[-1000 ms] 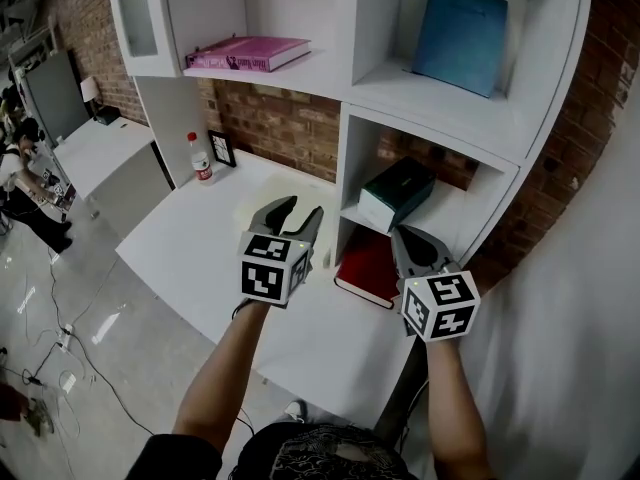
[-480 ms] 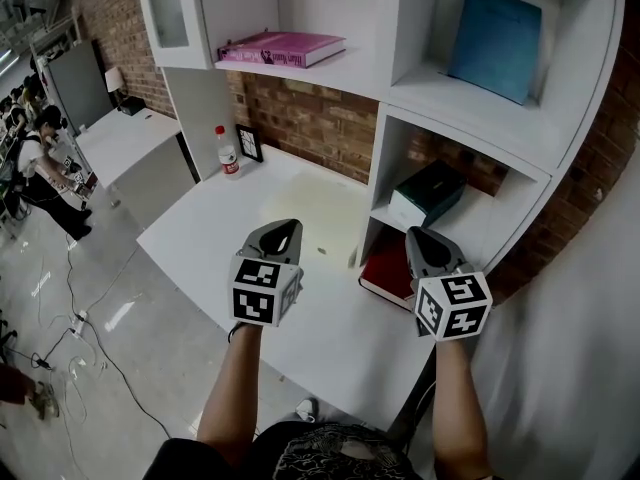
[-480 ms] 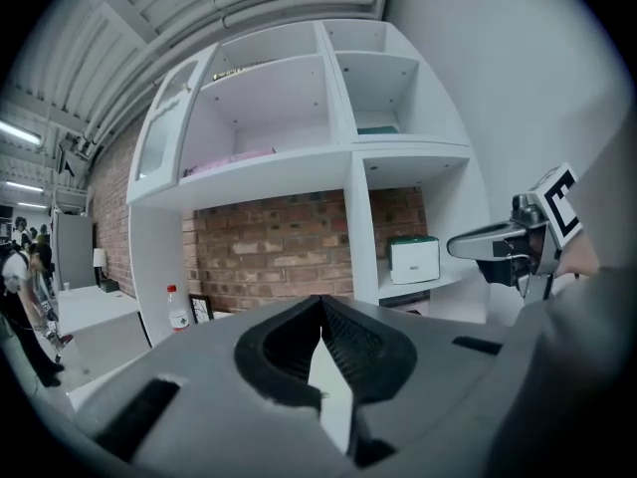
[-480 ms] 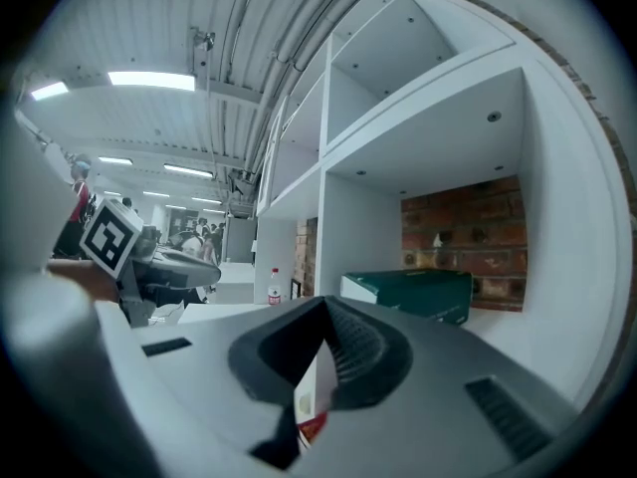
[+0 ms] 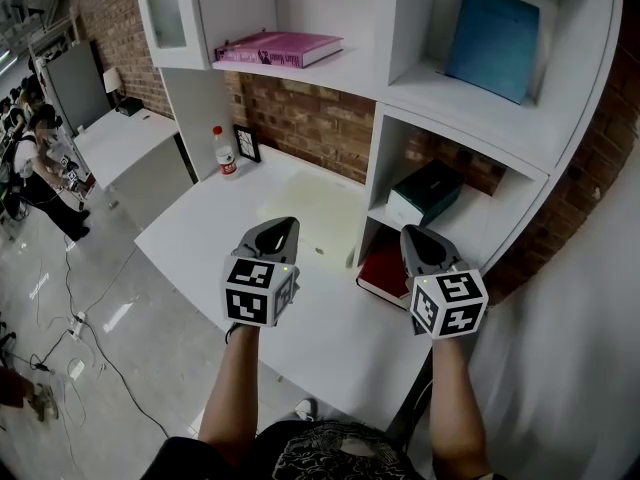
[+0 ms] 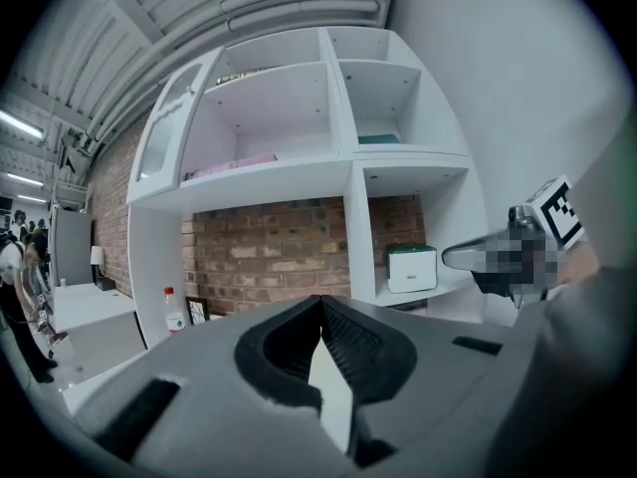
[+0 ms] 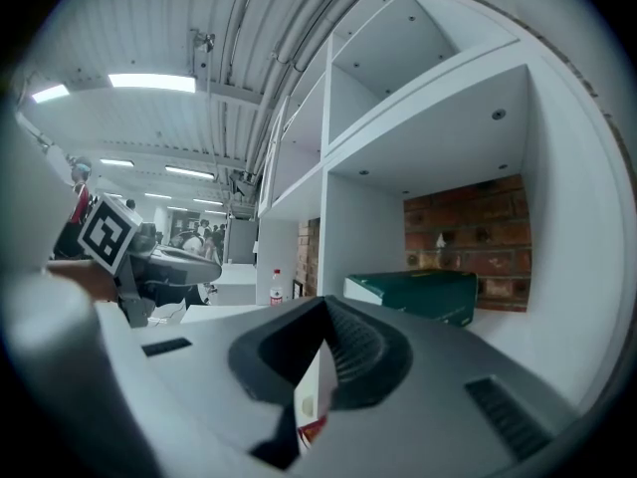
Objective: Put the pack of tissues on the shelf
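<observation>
**Brick wall [image 5: 300, 118], white shelf unit [image 5: 372, 190], tissues already up**

A rough red-brick backdrop shows through the open backs of a smooth, white-painted shelf unit that stands at the far right corner of a white worktop [image 5: 230, 238].

The pack of tissues [image 5: 428, 190] lies flat on the ledge [image 5: 475, 230] of the lower right compartment, near the ledge's front left corner. It is a boxy pack, dark green on top with a white end face. It rests wholly on the board with nothing touching it, so the task looks done.

Under that ledge a red book [image 5: 385, 266] lies on the worktop at its right edge. Higher up, a pink book [image 5: 280, 48] lies flat in the left compartment. A blue book [image 5: 490, 40] leans against the back of the upper right one.

The right gripper [image 5: 410, 236] hovers just in front of the lower compartment, level and aimed at the pack. Its ribbed dark pads are pressed together and hold nothing. The left gripper [image 5: 288, 224] hangs over the middle of the worktop, clear of the shelf, its jaws likewise pressed together and empty. Both seem parked this way because nothing is left to carry.

At the worktop's far left corner, against the brick, stand a clear bottle [image 5: 221, 151] with a red cap and a small dark picture frame [image 5: 247, 143].
</observation>
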Tool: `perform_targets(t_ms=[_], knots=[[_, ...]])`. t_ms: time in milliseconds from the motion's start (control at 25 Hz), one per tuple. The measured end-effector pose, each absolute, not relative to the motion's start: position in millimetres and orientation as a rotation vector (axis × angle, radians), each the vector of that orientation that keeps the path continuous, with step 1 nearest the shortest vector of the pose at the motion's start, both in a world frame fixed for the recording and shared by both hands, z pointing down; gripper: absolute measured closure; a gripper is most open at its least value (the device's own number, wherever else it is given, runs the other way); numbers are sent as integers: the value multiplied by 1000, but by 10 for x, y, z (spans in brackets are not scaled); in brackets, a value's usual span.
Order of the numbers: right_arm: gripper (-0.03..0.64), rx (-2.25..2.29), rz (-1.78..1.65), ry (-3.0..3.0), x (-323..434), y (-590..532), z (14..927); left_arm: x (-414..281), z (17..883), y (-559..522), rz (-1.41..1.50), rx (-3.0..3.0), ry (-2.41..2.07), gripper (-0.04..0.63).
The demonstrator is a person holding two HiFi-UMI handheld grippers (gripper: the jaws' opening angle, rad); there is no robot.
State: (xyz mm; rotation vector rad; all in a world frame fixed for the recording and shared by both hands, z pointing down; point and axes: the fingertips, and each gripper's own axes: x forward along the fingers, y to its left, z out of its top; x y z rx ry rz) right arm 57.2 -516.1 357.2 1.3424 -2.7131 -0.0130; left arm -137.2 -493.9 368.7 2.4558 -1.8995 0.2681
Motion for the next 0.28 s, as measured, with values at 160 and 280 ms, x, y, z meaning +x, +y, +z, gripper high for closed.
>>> perform_targets(t_ms=[160,280], knots=[[614,1341,-12,-2715,586,-5172,3578,-1321,3723,-4965,287,2462,-1891,586],[614,1342,-11,-2715,599,-5185,3593,-1284,3742,-4983,279,2464,-1884,588]])
